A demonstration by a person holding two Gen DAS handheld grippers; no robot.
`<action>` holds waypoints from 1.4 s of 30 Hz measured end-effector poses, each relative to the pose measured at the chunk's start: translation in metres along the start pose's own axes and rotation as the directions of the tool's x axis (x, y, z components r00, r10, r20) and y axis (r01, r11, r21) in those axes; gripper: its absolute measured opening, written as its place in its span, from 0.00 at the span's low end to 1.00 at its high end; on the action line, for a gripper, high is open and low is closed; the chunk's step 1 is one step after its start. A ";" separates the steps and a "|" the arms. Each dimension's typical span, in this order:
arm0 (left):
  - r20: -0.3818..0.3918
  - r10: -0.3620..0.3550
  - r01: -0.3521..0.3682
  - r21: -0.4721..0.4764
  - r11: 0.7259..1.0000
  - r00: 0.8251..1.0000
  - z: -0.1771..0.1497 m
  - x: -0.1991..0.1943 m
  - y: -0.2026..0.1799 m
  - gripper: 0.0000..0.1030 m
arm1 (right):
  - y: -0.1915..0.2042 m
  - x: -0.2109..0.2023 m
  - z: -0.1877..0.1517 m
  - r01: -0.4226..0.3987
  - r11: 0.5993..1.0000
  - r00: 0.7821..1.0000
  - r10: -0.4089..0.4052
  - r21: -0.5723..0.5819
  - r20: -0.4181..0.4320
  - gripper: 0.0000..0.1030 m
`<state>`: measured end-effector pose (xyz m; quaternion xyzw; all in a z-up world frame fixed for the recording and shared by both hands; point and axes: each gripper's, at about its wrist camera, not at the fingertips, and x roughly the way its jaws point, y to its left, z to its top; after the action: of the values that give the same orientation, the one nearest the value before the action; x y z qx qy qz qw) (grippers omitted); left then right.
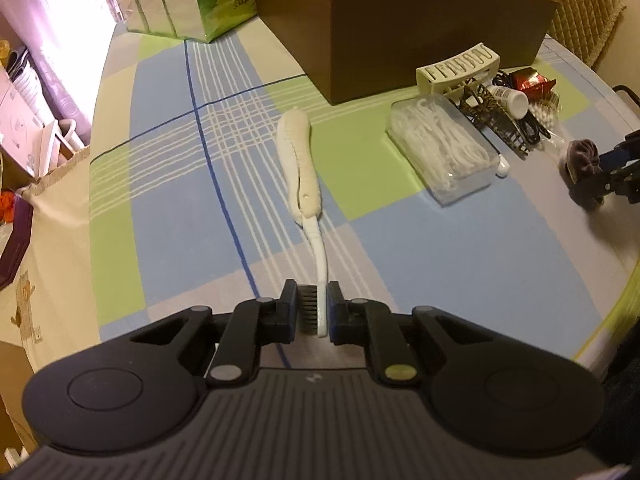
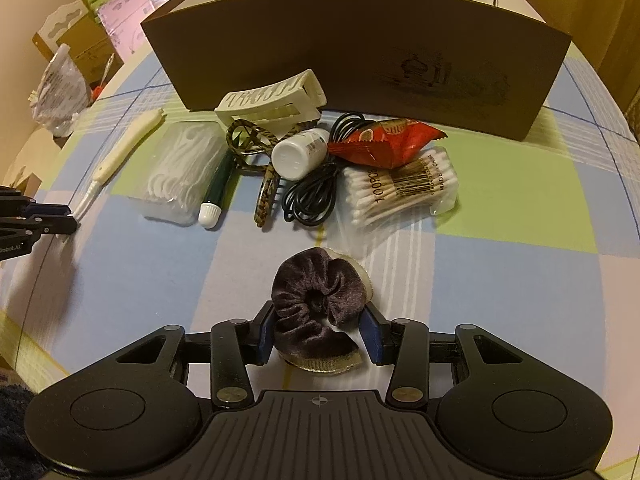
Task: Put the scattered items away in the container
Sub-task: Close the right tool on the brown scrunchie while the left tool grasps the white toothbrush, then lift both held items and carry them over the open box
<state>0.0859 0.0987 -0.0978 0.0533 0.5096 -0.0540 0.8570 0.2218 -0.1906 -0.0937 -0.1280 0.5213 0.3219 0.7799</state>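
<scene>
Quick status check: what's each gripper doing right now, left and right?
Left gripper: closed on the bristle end of the white brush, which lies on the table.
Right gripper: closed on the dark velvet scrunchie, also on the table.

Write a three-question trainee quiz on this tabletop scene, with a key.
1. True or false: the left gripper is shut on the brush.
2. What is between the right gripper's jaws? A. bottle B. scrunchie C. hair claw
3. Fill in: the red packet lies partly on the pack of cotton ____.

Key
1. True; its jaws clamp the bristle end.
2. B, the scrunchie.
3. Swabs.
</scene>
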 end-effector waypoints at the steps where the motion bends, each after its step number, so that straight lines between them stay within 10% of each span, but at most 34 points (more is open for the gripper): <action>1: 0.005 -0.006 0.006 -0.011 1.000 1.000 0.000 -0.002 0.000 0.11 | -0.001 0.000 0.000 -0.004 1.000 1.000 0.004 0.001 0.002 0.45; 9: 0.081 -0.043 0.049 -0.077 0.996 0.996 0.015 -0.035 -0.004 0.10 | -0.006 -0.004 -0.001 -0.042 0.999 0.999 0.043 -0.011 0.012 0.34; 17: -0.034 -0.025 0.021 -0.120 0.993 0.999 0.004 -0.015 -0.019 0.11 | -0.016 -0.008 -0.002 -0.065 0.997 0.998 0.065 -0.034 -0.004 0.35; 23: -0.008 0.020 -0.021 -0.144 0.989 1.000 0.014 -0.005 -0.020 0.23 | -0.023 -0.008 0.001 -0.066 0.997 0.998 0.065 -0.046 -0.011 0.35; 42: -0.026 0.065 -0.068 -0.128 0.989 0.998 0.033 0.020 -0.037 0.15 | -0.063 -0.011 0.005 -0.025 0.998 1.000 0.024 -0.058 -0.009 0.35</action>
<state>0.1183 0.0562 -0.1011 0.0155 0.5193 0.0083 0.8544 0.2624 -0.2399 -0.0907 -0.1454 0.5164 0.3459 0.7698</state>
